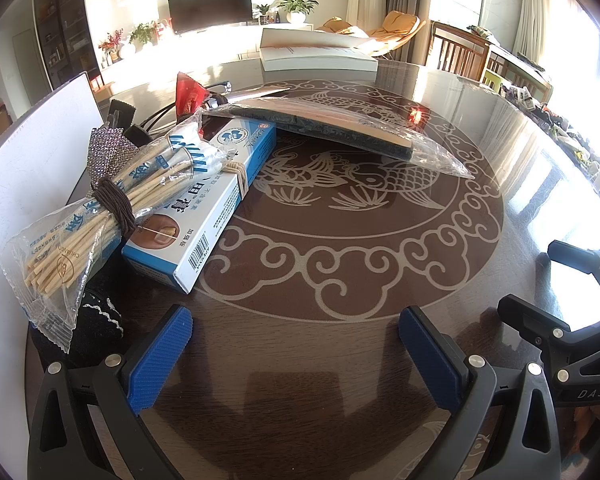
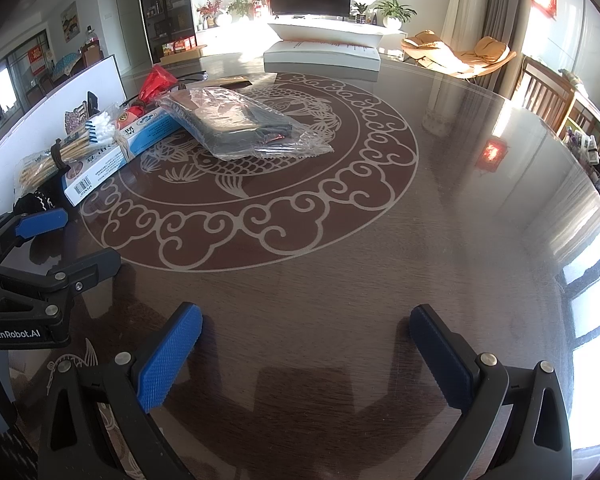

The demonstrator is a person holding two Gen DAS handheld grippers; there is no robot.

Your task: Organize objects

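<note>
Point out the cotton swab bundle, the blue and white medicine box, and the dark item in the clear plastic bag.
cotton swab bundle (image 1: 100, 208): left wrist view, on the sticks by the brown elastic band.
blue and white medicine box (image 1: 212, 216): left wrist view, on its white top face.
dark item in clear plastic bag (image 2: 236, 120): right wrist view, on its dark middle.

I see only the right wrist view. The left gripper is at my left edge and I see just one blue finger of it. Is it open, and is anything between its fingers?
Observer: It is open. In the left wrist view the left gripper has both fingers wide apart, with only the bare table between them.
Operator: What lies nearest to it?
Observer: The cotton swab bag, tied with a brown elastic band. Its near end overhangs the blue and white box.
Operator: Is the wrapped dark pad flat on the table?
Observer: No. The wrapped dark pad rests one end on the box's far end, so it slopes.
</note>
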